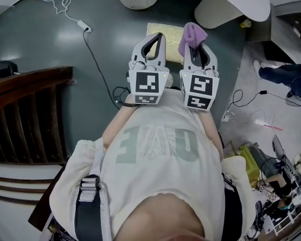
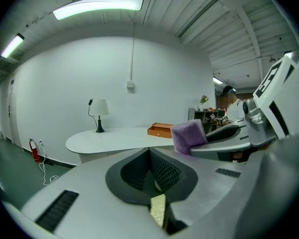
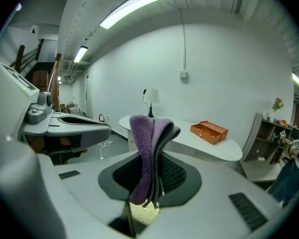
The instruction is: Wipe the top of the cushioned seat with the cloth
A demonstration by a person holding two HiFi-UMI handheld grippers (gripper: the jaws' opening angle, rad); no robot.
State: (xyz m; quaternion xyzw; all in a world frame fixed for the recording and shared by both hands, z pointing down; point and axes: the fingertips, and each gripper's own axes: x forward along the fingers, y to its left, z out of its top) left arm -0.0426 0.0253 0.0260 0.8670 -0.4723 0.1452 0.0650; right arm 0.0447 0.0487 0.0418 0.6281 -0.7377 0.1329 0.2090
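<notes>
Purple terry cloth (image 3: 144, 158) sits clamped in the right gripper (image 1: 196, 51), whose jaws are closed on its lower part. In the right gripper view its long axis runs upright: it rises out of the jaws, folds over at the top and hangs back down in two layers. From the head view the same cloth sticks out past the jaw tips, pointing away from the person's chest.

The left gripper (image 1: 158, 38) is closed too, its dark ribbed pads meeting at the tips with nothing held between them. Both grippers are held side by side, close together and just in front of the person's pale T-shirt (image 1: 158, 149).

The pale yellow square cushioned seat (image 1: 165, 32) lies on the dark grey-green floor (image 1: 40, 49) beyond the grippers. Its near edge and right side are covered by the two grippers and the cloth, so its full outline cannot be made out. The cloth is above it and not touching it.

Counted: one cloth, one cushioned seat, two grippers. Farther off, the gripper views show one curved white table (image 2: 109, 139) bearing one small white-shaded lamp (image 2: 98, 111) and one open orange box (image 2: 160, 130). A thin black cable (image 1: 98, 69) trails across the floor, and a dark wooden railing (image 1: 25, 114) is cut off at the left edge.
</notes>
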